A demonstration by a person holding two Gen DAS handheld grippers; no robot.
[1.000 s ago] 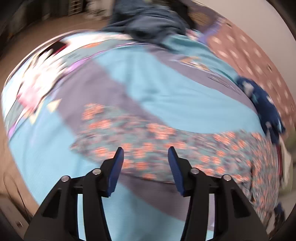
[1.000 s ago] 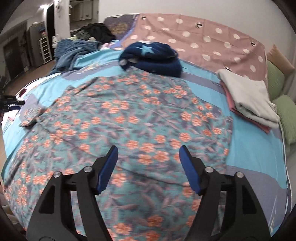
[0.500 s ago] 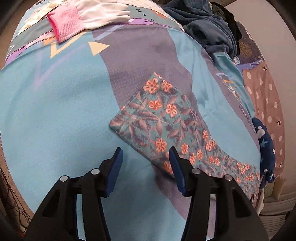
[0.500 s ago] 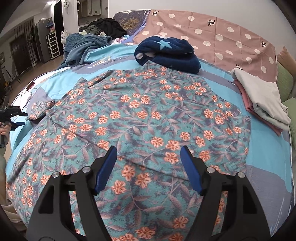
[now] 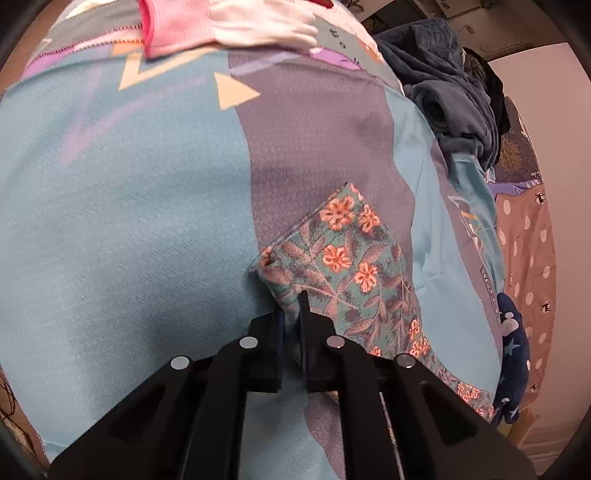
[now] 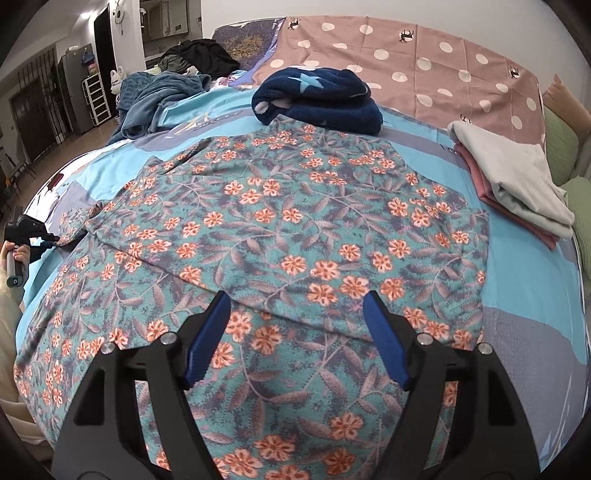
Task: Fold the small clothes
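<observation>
A teal floral garment (image 6: pixel 295 236) with orange flowers lies spread flat on the bed. Its sleeve end (image 5: pixel 332 258) shows in the left wrist view. My left gripper (image 5: pixel 291 306) is shut on the sleeve's cuff corner, fabric pinched between the jaws. It also shows far left in the right wrist view (image 6: pixel 48 240), at the sleeve tip. My right gripper (image 6: pixel 295 339) is open and empty, hovering over the garment's near part, above a fold edge.
The bed has a light-blue and grey sheet (image 5: pixel 129 221). A navy star blanket (image 6: pixel 317 99) lies behind the garment, folded grey and pink clothes (image 6: pixel 517 184) at right, a dark blue pile (image 5: pixel 450 96) at back, pink-and-white cloth (image 5: pixel 207 26) at the bed's edge.
My left gripper has moved in on the sleeve end and closed on its cuff corner. My right gripper stays open, nearly still over the garment.
</observation>
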